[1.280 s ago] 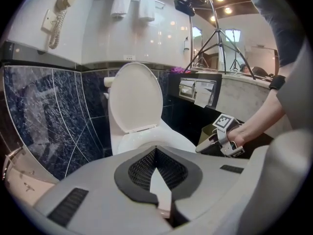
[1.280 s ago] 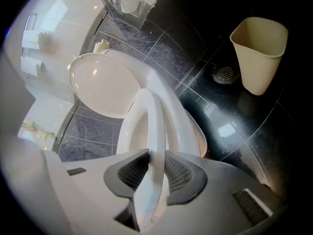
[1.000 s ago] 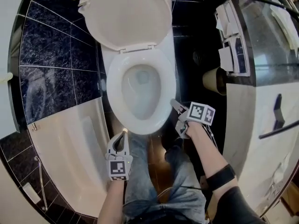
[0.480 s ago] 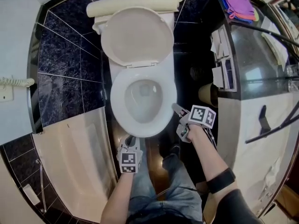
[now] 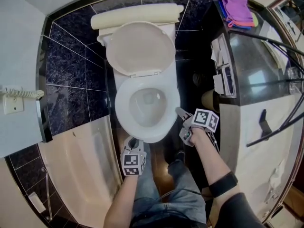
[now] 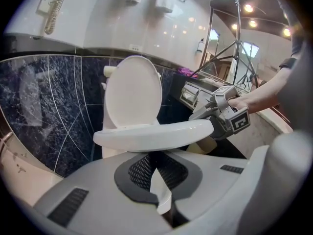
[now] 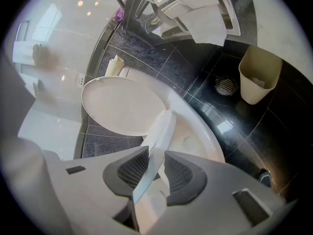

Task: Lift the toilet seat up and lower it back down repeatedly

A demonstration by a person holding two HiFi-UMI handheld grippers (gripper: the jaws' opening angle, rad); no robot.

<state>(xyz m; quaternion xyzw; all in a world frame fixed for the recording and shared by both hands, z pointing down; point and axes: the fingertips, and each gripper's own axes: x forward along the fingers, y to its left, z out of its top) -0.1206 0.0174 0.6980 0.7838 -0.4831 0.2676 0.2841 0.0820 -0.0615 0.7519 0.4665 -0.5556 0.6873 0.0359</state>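
I log the toilet seat (image 6: 156, 133) raised partway off the bowl (image 7: 195, 141), below the upright lid (image 6: 133, 92), its rim gripped between the right gripper's (image 7: 151, 168) fingers (image 7: 131, 170), which have just been opening slightly; the left gripper (image 6: 157, 180) sits closed and empty near the bowl's front.

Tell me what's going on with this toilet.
A person stands at the toilet with a hand-held gripper in each hand. The left hand-held gripper grips the toilet seat at its front edge. The right hand-held gripper has the seat's right rim between its pads, and its jaws have just been opening a little. The seat appears partly lifted off the bowl. The lid stands up.
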